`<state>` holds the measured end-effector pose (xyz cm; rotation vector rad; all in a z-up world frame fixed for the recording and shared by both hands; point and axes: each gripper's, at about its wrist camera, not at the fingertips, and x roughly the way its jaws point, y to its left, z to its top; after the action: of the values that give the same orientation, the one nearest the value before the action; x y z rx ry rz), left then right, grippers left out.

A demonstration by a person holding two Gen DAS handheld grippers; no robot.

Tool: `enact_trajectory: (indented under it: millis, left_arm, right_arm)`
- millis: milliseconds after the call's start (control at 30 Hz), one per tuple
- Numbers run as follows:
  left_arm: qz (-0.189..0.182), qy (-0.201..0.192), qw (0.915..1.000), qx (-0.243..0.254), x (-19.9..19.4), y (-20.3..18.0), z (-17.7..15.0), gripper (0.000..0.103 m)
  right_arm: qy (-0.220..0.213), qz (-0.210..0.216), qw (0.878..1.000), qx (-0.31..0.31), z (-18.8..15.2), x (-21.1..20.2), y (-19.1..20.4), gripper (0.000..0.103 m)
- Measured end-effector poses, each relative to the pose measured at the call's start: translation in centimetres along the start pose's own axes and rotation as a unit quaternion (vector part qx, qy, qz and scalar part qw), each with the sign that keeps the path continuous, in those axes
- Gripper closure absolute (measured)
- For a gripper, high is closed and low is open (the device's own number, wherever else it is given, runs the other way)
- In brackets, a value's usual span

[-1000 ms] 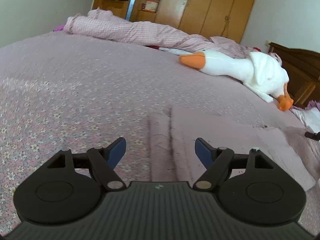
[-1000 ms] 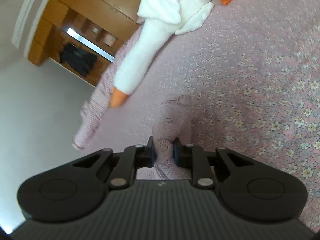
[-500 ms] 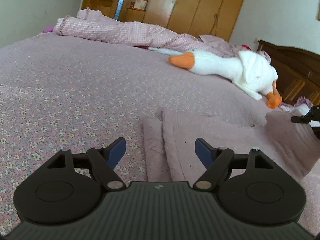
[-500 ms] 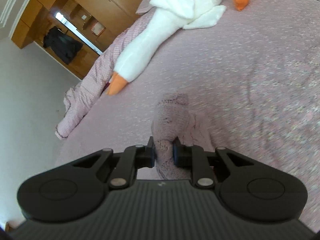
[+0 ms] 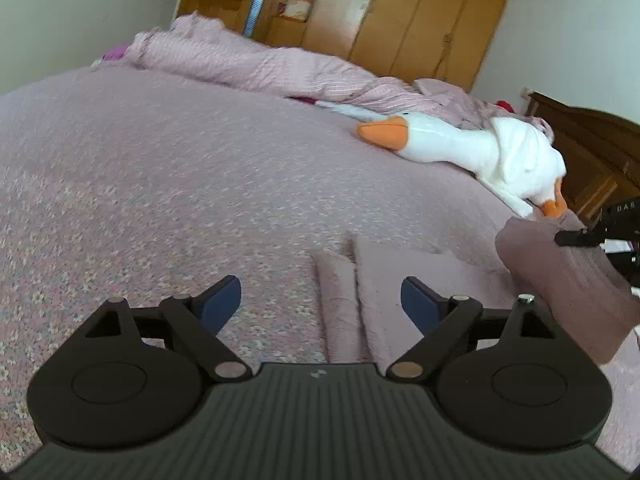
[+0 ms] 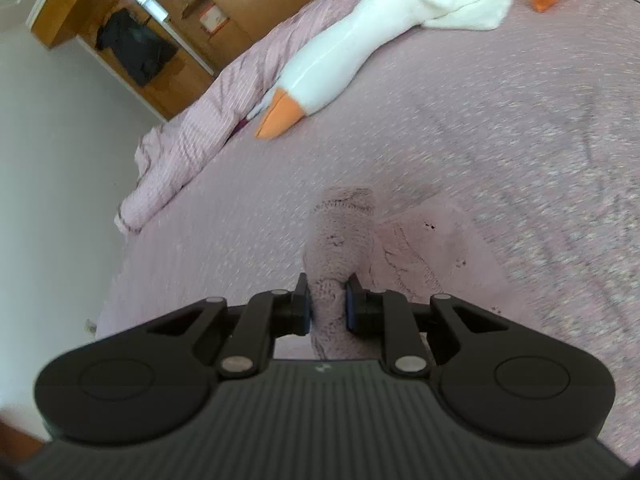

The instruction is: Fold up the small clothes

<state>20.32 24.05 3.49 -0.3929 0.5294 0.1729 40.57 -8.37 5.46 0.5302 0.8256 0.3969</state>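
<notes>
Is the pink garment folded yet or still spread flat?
Mid-fold: the right tool holds one edge of the pink garment lifted; the rest lies flat on the bed.

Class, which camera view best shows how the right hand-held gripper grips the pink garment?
The right wrist view: the right hand-held gripper is shut on a bunched fold of the pink garment, seen close and centred. The left wrist view shows only its tip at the frame edge, lifting one end of the garment.

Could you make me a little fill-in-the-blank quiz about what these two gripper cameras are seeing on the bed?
1. The right gripper is shut on the ____ garment.
2. The left gripper has its jaws ____.
3. The plush goose has an ____ beak.
4. Everything lies on a floral ____.

Missing words: pink; open; orange; bedspread.
</notes>
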Motion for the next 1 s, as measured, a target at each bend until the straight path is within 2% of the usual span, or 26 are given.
enact_trajectory:
  millis: [167, 300, 500, 733, 1000]
  left_arm:
    - [-0.009, 0.018, 0.9997, -0.017, -0.2, 1.3, 0.7, 0.012]
    - [-0.002, 0.019, 0.9997, -0.016, -0.4, 1.8, 1.0, 0.012]
    - [0.012, 0.028, 0.9991, -0.031, -0.1, 3.2, 0.9, 0.012]
    - [0.024, 0.034, 0.9987, -0.028, 0.4, 4.0, 0.7, 0.011]
    - [0.026, 0.033, 0.9989, -0.021, 0.5, 3.6, 0.6, 0.011]
  right_arm:
    - [0.012, 0.011, 1.0, -0.016, -2.7, 1.9, 3.5, 0.084]
    - [0.018, 0.015, 0.999, -0.022, -5.1, 3.4, 6.0, 0.084]
    - [0.042, 0.03, 0.997, -0.062, -8.6, 5.8, 9.5, 0.084]
    - [0.048, 0.01, 0.994, -0.101, -11.2, 7.7, 11.2, 0.084]
    - [0.046, -0.007, 0.995, -0.093, -11.7, 8.8, 12.2, 0.083]
